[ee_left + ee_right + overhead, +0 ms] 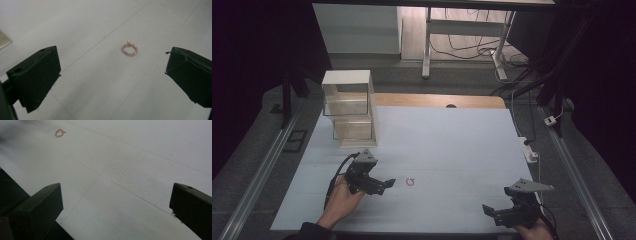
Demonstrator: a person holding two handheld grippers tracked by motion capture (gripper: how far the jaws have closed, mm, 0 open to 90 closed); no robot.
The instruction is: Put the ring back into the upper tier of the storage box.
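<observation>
The high view showed a small pink beaded ring with gold beads (410, 181) lying flat on the pale blue table (452, 145), just beside the tips of the left hand-held gripper (388, 184) and not touching them. In the left gripper view that bead ring (129, 49) sat ahead of the widely parted jaws, a little right of centre. The right hand-held gripper (488, 210) hung near the table's front right corner, jaws also spread and empty, well apart from the ring. A clear, white-topped stacked box (348, 107) stood toward the far left. I judged the ring very light, floppy on its thread and apt to skid on the smooth surface; pinching across one side of the band looked safest.
</observation>
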